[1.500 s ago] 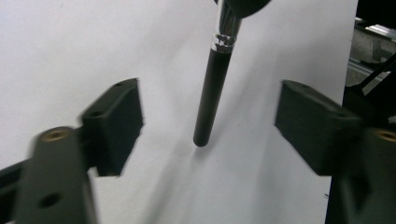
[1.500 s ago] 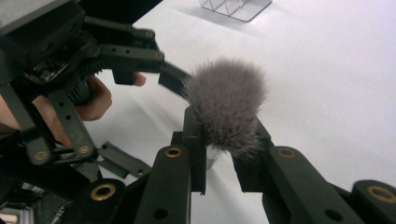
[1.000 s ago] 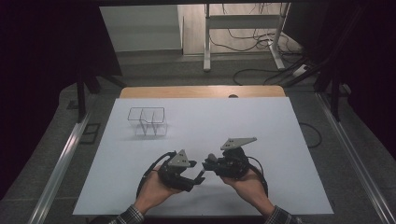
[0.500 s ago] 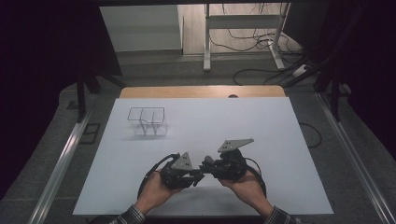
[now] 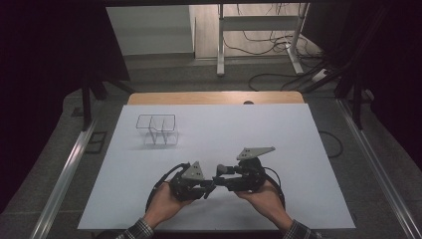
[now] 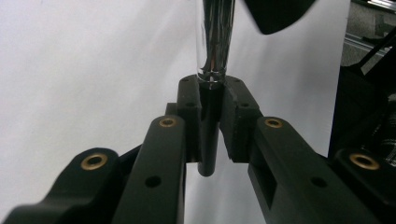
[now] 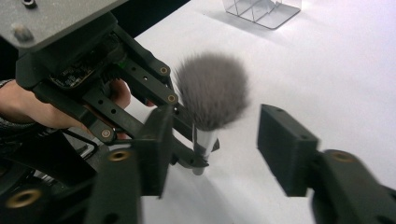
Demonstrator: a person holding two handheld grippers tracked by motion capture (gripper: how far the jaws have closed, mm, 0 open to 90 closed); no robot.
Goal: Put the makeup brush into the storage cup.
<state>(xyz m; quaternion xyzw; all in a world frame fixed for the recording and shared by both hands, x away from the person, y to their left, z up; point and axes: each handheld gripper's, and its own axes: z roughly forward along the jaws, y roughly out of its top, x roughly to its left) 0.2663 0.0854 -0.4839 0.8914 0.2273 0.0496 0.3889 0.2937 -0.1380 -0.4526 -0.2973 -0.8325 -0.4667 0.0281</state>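
Observation:
A makeup brush [image 7: 212, 91] with a fluffy grey head, a chrome ferrule [image 6: 215, 37] and a black handle stands between the two grippers near the table's front edge. My left gripper [image 6: 212, 116] is shut on the black handle just below the ferrule. In the right gripper view the left gripper [image 7: 196, 161] grips the brush from the left. My right gripper [image 7: 224, 140] has just been opening; its jaws stand apart on either side of the brush head and touch nothing. From above, the left gripper [image 5: 210, 188] and right gripper [image 5: 219, 177] meet tip to tip.
A clear plastic organiser [image 5: 158, 130] with several compartments stands at the back left of the white table [image 5: 278, 134], also visible as the organiser [image 7: 261, 10] at the top. A stand's legs and cables [image 5: 278, 74] lie on the floor beyond the table.
Both hands have kept their place at the table's front. The tips of the two grippers look slightly closer together than a second ago.

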